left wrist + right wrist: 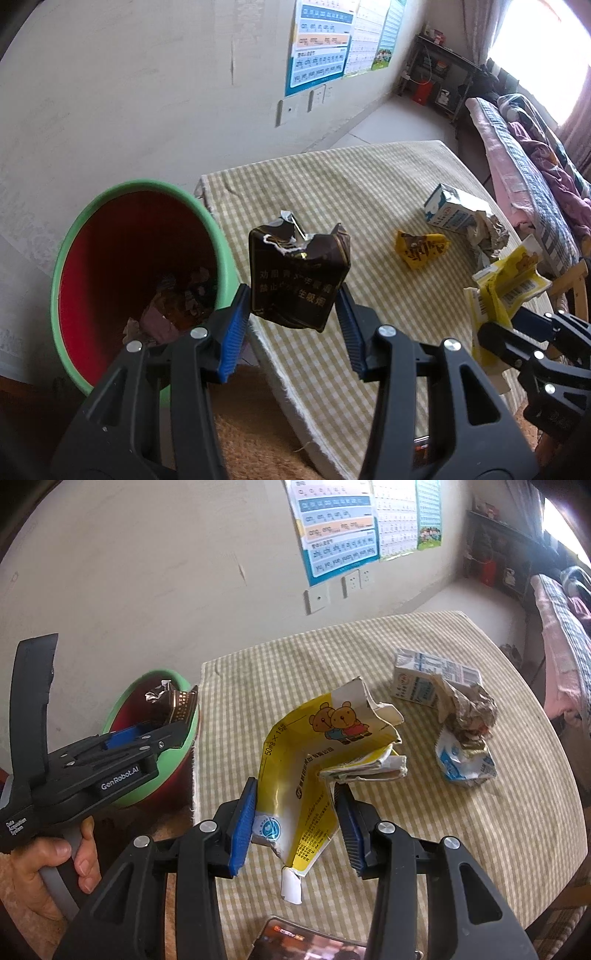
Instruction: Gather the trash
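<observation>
Left tool (293,317): clamped on a crumpled dark brown cigarette pack (299,277), blue pads squeezing its lower sides from both flanks, so the pack sticks up out of the jaws with its torn top uppermost.

Where that pack is: held up in the air over the edge of the tabletop (369,192), right beside the bin. In the right wrist view the pack (177,701) sits in front of the bin's opening.

Bin (74,236): green outside, red inside, standing just off the left end of the tabletop. There's already crumpled stuff lying at the bottom.

Right tool (295,812): gripping a torn yellow and white medicine box (295,775) with two cartoon bears on it. The pads pinch its lower part, the rest fans up and out to the right. It's lifted off the checked cloth; a white flap hangs below the jaws.

Same box from the left view (506,288): off at the right side, well apart from the bin.

Still on the tabletop: a small yellow wrapper (421,251), a blue and white milk carton (421,679) lying on its side, a crumpled wad of paper (469,709) touching that carton, and a squashed blue and white pouch (465,764) just below the wad.

Hand (55,864): wrapped round the left tool's grey handle, bottom left of the right view.

Bottom edge: a phone (306,941) with its screen lit.
</observation>
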